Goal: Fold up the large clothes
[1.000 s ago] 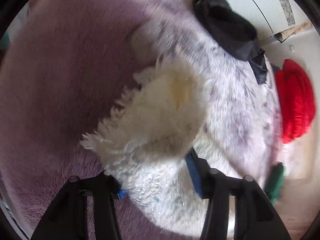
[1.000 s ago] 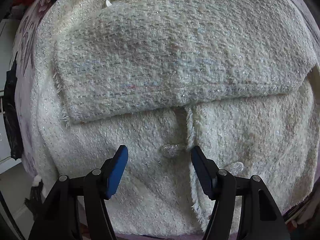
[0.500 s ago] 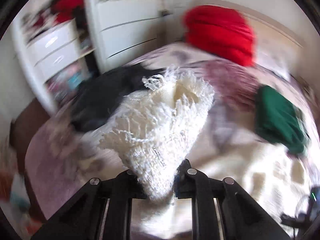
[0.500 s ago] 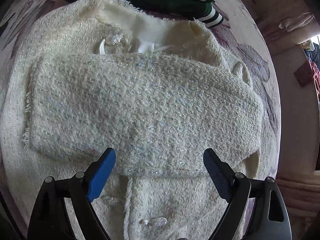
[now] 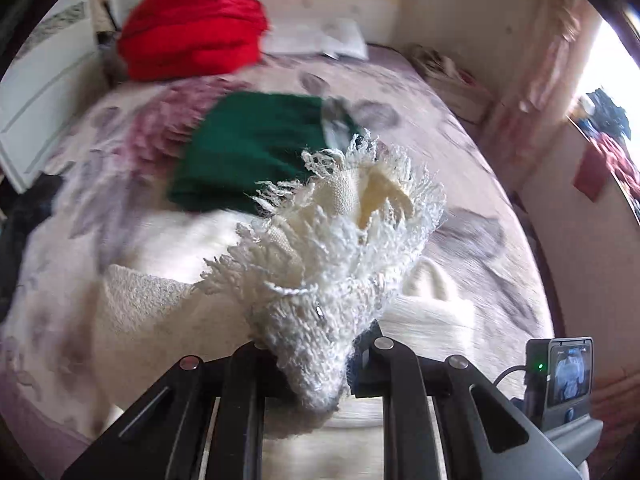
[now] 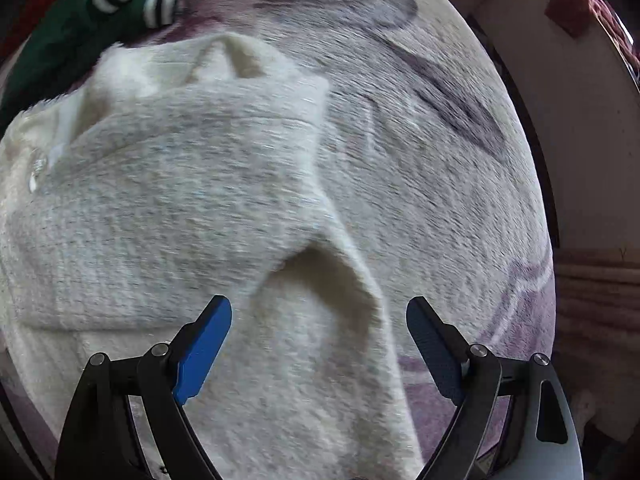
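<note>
Left wrist view: your left tongs [image 5: 320,372] are clamped on the fringed cuff [image 5: 340,240] of a cream tweed jacket [image 5: 132,300], holding the sleeve end up above the bed [image 5: 480,184], with a folded green sweater [image 5: 248,152] and a red bundle [image 5: 192,24] lying further up the floral bedspread. Right wrist view: your right tongs [image 6: 318,344] stand wide apart and hold nothing, pointing down over the jacket's right edge, where one sleeve [image 6: 168,200] already lies folded across the body and a loose flap [image 6: 320,280] bulges just ahead of the blue pads [image 6: 204,344]. By the look of it the fold is partly done: one sleeve is in, the second is held in the air and not yet laid down, and the body itself remains to be folded over and smoothed.
</note>
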A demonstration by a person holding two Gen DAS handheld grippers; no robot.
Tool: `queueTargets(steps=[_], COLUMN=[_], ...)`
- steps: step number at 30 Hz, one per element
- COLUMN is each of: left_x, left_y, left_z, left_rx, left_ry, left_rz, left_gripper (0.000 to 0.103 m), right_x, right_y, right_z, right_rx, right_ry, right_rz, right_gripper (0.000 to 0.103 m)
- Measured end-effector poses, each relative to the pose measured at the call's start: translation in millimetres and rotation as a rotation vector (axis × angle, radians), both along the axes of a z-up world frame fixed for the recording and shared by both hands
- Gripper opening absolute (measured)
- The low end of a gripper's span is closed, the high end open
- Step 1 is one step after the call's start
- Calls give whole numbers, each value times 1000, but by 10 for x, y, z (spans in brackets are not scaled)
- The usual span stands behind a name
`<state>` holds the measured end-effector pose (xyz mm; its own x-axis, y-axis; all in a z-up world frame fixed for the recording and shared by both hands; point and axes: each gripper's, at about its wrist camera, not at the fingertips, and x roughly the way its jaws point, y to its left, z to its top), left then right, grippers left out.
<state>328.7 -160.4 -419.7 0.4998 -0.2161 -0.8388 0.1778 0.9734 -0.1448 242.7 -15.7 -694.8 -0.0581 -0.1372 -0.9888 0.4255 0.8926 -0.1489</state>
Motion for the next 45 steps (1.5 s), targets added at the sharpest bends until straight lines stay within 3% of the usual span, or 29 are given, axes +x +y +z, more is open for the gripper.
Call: queueTargets(steps=[5,8,10,12,16,18,21,24,27,28,29,30,31,34,36,39,40,42,45], left_x=[-82,-58,-12,-17,83,68,115,200,262,264,261,244,234,240,257,365,414,500,604], left_y=[-844,-1091,-1128,-1081,-713,-394,245,878,1418,1585,1724,1862,1975,2149,2193,2188,2192,2199,2220], left_z=[-379,-638,-740,-725,-536,-384,-270,-321,-508,-571,-606,-630,-651,-697,-713,-831,-878,-952,-1073], left_rx=[56,137,136,93,-3,8,85,220,300,311,321,326,320,289,266,253,248,249,253], left_ry=[108,155,209,231,282,277,250,211,240,250,257,262,266,270,263,276,282,283,285], left_rz=[-115,-156,-190,-204,-162,-117,-10,98,189,219,249,276,301,349,359,357,359,345,323], left_gripper=[14,26,74,86,87,87,87,87,87,87,87,87,87,87,87,87,87,87,87], right_x=[-458,-630,-710,-786,-862,-848,-708,-466,-144,-61,-3,60,82,153,195,310,351,328,259], right_y=[-649,-940,-1072,-1192,-1372,-1410,-1285,-916,-611,-505,-416,-306,-262,-224,-317,-450,-450,-462,-509], right_z=[-27,-17,9,45,176,282,466,560,252,154,88,55,137,783,974,647,412,160,514], right_rx=[39,132,202,278,404,466,534,566,636,647,643,607,574,429,386,355,397,380,295], right_ry=[31,0,-32,-69,-159,-214,-272,-282,-193,-173,-153,-107,-133,-326,-374,-283,-198,-41,-107], right_rz=[-107,-183,-221,-264,-327,-341,-300,-228,-164,-140,-109,-76,-56,32,18,-22,-16,-34,-112], right_gripper=[91,91,91,91,91,91,91,91,90,71,3,7,5,5,5,6,6,18,33])
